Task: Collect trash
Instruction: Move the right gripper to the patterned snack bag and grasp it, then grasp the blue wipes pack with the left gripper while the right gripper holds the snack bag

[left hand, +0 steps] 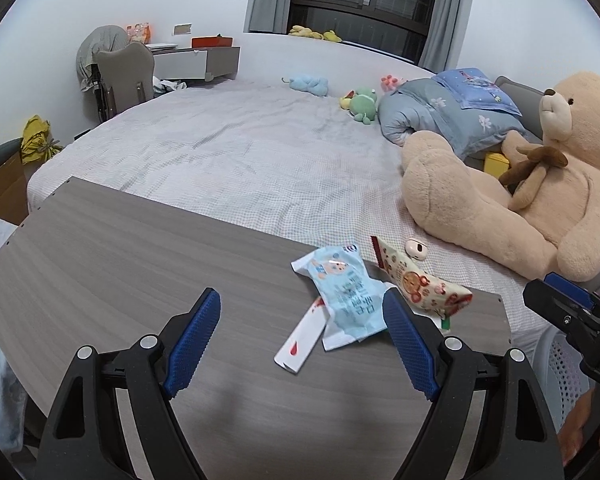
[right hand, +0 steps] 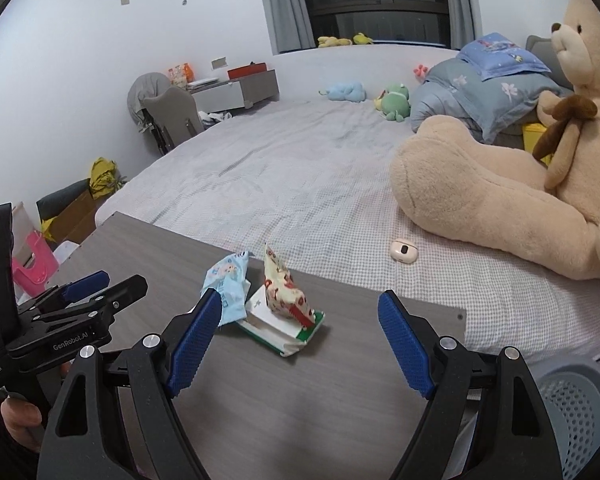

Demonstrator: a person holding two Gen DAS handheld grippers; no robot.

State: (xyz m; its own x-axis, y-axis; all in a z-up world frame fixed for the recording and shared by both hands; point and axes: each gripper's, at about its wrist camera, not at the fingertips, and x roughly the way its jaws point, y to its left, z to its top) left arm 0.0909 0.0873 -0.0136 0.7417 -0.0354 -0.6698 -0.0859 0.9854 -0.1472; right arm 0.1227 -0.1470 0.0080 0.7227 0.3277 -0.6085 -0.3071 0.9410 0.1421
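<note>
A heap of wrappers lies on the grey wooden table (left hand: 120, 264): a light blue wrapper (left hand: 342, 294), a cream and red snack wrapper (left hand: 416, 282) and a small white sachet (left hand: 300, 340). In the right wrist view the blue wrapper (right hand: 228, 280), the snack wrapper (right hand: 284, 288) and a white and green pack (right hand: 284, 330) under them show. My left gripper (left hand: 304, 320) is open and empty, just short of the heap. My right gripper (right hand: 300, 320) is open and empty, also just short of it. The right gripper also shows at the left view's right edge (left hand: 560, 300).
A perforated grey basket (right hand: 576, 408) stands below the table's right end. The bed (left hand: 240, 152) beyond holds a big teddy bear (left hand: 520, 200), a small white case (left hand: 415, 247), plush toys and folded bedding. A chair and desk stand at far left.
</note>
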